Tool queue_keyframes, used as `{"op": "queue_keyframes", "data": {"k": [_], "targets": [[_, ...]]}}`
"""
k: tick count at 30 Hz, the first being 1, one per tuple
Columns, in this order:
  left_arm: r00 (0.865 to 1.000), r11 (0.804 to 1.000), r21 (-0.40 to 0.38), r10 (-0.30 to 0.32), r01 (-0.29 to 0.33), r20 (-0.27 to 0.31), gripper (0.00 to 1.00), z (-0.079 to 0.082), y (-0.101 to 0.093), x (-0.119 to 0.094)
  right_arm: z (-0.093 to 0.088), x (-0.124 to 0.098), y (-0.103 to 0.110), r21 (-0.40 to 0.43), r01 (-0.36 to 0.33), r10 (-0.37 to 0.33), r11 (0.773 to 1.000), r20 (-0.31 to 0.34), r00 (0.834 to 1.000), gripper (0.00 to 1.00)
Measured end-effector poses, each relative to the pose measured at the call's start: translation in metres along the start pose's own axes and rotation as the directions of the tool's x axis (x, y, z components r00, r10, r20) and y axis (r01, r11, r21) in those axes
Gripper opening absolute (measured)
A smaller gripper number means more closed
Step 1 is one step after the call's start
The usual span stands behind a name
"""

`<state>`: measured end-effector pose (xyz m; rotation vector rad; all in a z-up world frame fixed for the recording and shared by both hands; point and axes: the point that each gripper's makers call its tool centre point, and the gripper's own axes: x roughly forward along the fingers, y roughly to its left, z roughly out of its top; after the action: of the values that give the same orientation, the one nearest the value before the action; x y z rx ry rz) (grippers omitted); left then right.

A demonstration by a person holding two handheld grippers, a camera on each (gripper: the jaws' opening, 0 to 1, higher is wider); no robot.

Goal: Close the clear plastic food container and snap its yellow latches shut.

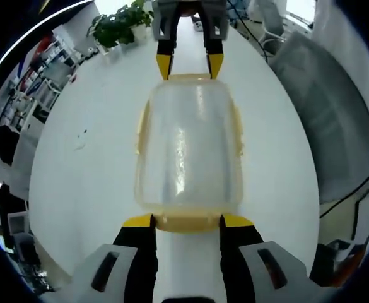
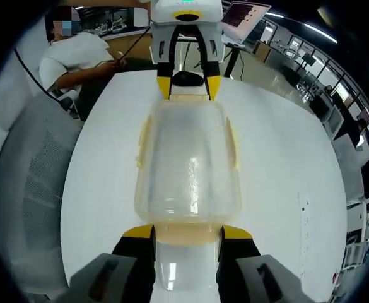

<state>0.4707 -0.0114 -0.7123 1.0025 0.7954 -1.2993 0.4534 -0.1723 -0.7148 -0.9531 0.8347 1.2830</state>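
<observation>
The clear plastic container [image 1: 187, 148] lies lengthwise on the white table [image 1: 83, 189] with its lid on, yellow latches along its sides and ends. My left gripper [image 1: 187, 222] is open at the near end, its yellow tips flanking the end latch [image 1: 187, 223], which juts toward me. My right gripper [image 1: 189, 66] stands open at the far end. In the right gripper view the container [image 2: 187, 161] has the right gripper [image 2: 188, 232] straddling its near latch [image 2: 187, 235], while the left gripper [image 2: 188, 87] sits at the opposite end. Side latches [image 2: 143, 145] flare slightly outward.
A grey mesh chair [image 1: 335, 107] stands beside the table, seen again as a grey chair [image 2: 26, 170]. A potted plant [image 1: 118, 25] sits at the far table end. A person in a white shirt [image 2: 77, 57] sits beyond the table. A laptop [image 2: 244, 12] stands behind.
</observation>
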Motion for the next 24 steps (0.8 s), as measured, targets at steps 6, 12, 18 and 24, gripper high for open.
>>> {"op": "queue_keyframes", "data": {"k": [6,12,18,24], "targets": [[1.000,1.000,-0.003,0.002,-0.002,0.006,0.36,0.012,0.001,0.005,-0.012,-0.004,-0.002,-0.003,0.000,0.000,1.000,-0.008,1.000,0.35],[1.000,1.000,-0.010,0.009,-0.009,0.008,0.36,0.023,0.001,0.011,-0.024,-0.008,-0.004,-0.013,0.003,-0.003,1.000,-0.007,1.000,0.35],[1.000,1.000,-0.016,0.016,-0.016,0.006,0.36,0.034,0.001,0.017,-0.037,-0.010,-0.006,-0.019,0.001,-0.001,1.000,-0.015,1.000,0.35],[1.000,0.999,-0.029,0.016,-0.016,0.013,0.36,0.042,-0.001,0.021,-0.047,-0.013,-0.007,-0.023,-0.008,0.008,1.000,-0.018,1.000,0.35]]}}
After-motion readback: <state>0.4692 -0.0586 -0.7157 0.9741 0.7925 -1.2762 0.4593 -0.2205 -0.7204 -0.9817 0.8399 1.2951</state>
